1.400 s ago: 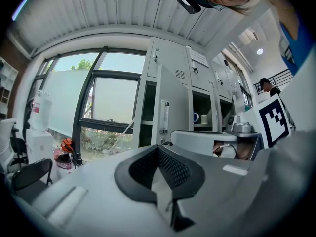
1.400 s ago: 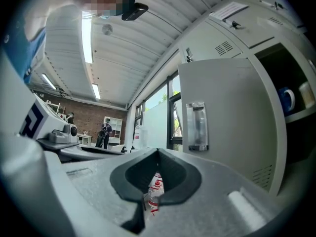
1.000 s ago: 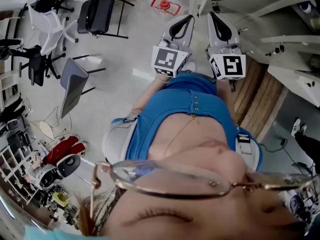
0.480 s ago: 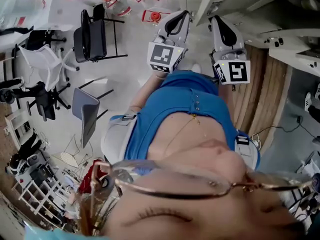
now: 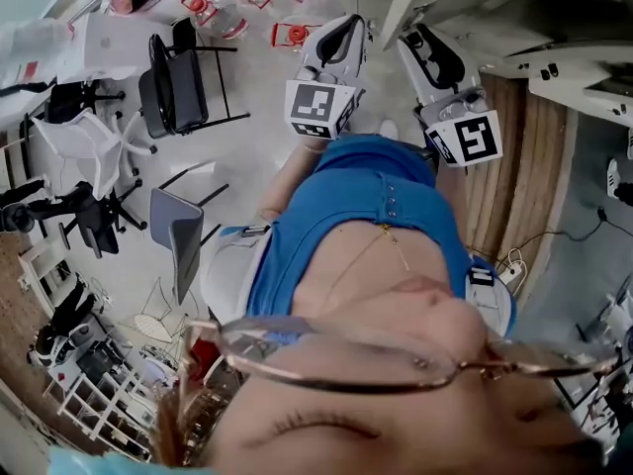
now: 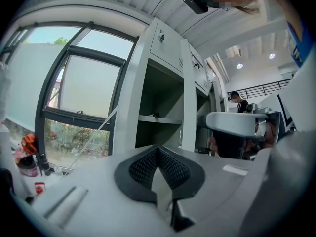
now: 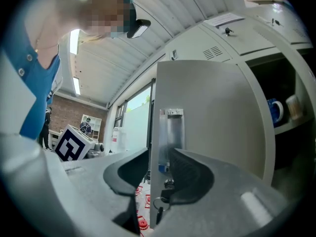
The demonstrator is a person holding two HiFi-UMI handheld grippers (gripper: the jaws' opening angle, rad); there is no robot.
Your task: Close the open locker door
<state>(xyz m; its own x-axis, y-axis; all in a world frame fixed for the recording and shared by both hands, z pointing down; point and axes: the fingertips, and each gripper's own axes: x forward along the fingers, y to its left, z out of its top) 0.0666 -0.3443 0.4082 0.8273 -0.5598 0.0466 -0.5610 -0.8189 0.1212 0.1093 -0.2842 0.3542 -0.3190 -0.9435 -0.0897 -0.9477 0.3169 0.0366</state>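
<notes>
The open grey locker door (image 7: 212, 117) fills the right gripper view, with a metal latch plate (image 7: 170, 130) and a key ring (image 7: 159, 207) hanging at its free edge. My right gripper (image 7: 158, 154) straddles that edge; its jaws are opening, a gap shows beside the left pad, and the door edge stands between them. In the head view the right gripper (image 5: 423, 46) points at the door edge (image 5: 398, 8). My left gripper (image 6: 158, 154) is shut on nothing and faces the locker's open compartments (image 6: 158, 107). In the head view the left gripper (image 5: 341, 38) hangs over the floor.
A blue mug (image 7: 275, 110) stands on a shelf inside the locker. Black chairs (image 5: 173, 82) and red items (image 5: 297, 33) are on the floor to the left. A big window (image 6: 74, 98) lies left of the locker. A person (image 6: 239, 100) stands far off.
Both grippers have shifted up and forward in the head view. The right one has tilted left toward the door edge. The floor scene has slid as the head turned.
</notes>
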